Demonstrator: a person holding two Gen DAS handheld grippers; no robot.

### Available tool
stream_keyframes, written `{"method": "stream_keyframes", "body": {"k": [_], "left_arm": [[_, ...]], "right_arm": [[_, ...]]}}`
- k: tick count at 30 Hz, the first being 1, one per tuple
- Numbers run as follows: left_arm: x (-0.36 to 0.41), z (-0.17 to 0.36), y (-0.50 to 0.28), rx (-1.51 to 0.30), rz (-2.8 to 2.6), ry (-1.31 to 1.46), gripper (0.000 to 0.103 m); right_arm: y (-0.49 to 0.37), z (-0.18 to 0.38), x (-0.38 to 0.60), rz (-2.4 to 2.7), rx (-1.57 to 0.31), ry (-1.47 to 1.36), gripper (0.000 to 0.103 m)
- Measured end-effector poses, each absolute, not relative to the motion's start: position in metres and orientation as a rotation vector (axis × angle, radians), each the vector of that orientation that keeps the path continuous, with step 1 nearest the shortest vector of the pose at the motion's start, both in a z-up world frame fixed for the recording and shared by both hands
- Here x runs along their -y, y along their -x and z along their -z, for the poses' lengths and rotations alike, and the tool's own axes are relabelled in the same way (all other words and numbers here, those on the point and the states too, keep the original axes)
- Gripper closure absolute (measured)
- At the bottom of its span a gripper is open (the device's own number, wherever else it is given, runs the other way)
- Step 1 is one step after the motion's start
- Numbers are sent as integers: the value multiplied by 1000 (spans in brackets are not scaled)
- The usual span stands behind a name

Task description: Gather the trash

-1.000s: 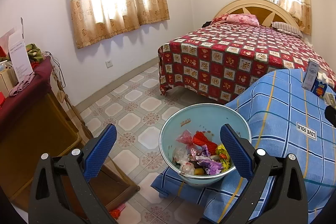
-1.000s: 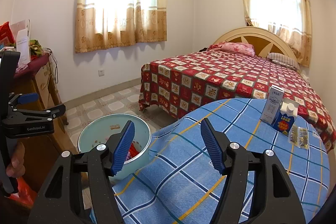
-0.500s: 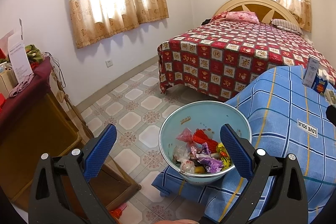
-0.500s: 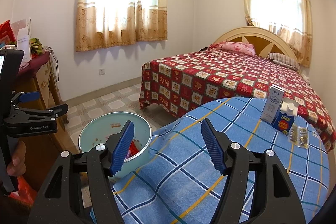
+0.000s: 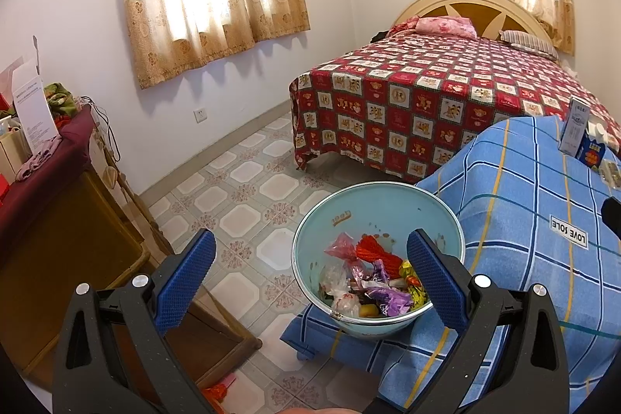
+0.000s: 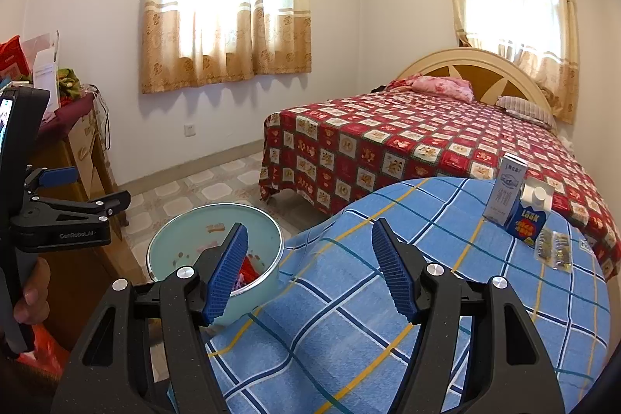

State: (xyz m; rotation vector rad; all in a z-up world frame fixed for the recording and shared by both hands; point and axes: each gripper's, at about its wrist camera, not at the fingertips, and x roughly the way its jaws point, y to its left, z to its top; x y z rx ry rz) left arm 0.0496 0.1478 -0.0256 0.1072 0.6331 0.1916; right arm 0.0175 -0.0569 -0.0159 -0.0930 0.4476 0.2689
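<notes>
Holding both claws wide apart and empty, we see our left claw (image 5: 308, 282) above a pale blue bin (image 5: 378, 204) of wrappers beside the table (image 6: 427, 297); our right claw (image 6: 308, 270) faces two cartons (image 6: 520, 204) there.

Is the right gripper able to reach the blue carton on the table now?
Probably yes: the right gripper is open and empty, and only bare blue checked cloth lies between it and the blue carton.

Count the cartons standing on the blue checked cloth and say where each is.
2. The tall white carton stands at the far right of the blue checked cloth; the shorter blue carton stands right beside it, nearer the camera. None looks hidden.
</notes>
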Motion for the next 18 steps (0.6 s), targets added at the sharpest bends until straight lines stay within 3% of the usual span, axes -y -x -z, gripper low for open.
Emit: {"method": "stream_keyframes", "body": {"k": [18], "left_arm": [[-145,28,-49,-637,-202,-106,6]], "right_arm": [[-17,17,60,-255,-446,83,35]]}}
